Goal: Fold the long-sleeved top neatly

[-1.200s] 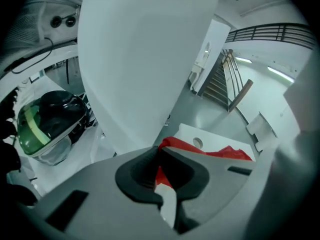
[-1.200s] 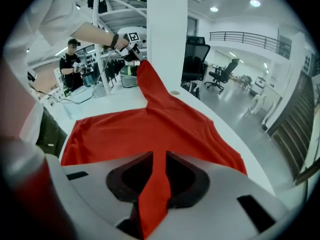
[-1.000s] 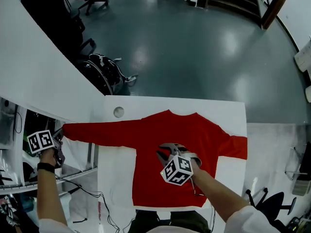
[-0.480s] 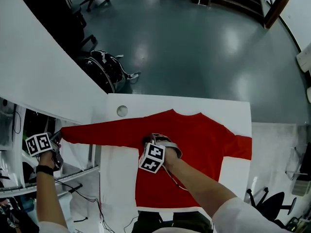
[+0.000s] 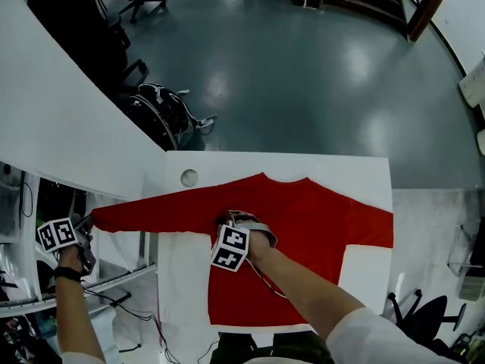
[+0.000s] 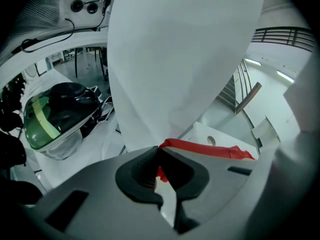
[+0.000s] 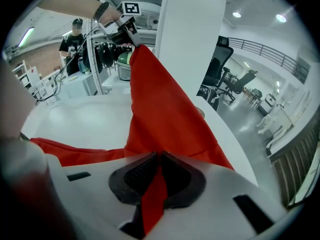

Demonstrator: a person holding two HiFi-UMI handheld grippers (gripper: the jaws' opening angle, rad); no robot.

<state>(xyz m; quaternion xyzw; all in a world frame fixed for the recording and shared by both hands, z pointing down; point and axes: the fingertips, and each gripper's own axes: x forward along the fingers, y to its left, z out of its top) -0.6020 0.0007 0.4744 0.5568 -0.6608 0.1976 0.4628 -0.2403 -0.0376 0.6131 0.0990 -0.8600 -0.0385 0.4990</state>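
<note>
Red long-sleeved top lay flat on the white table. Left gripper pinched the sleeve cuff off the edge, right gripper had just been closing onto fabric near the armpit. Sleeve-fold step, I'd say; next, carry that cuff across the chest

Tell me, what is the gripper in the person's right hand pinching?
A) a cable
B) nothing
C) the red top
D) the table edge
C: the right gripper has just been closing its jaws on a fold of the red top, which the right gripper view shows running between them.
</note>
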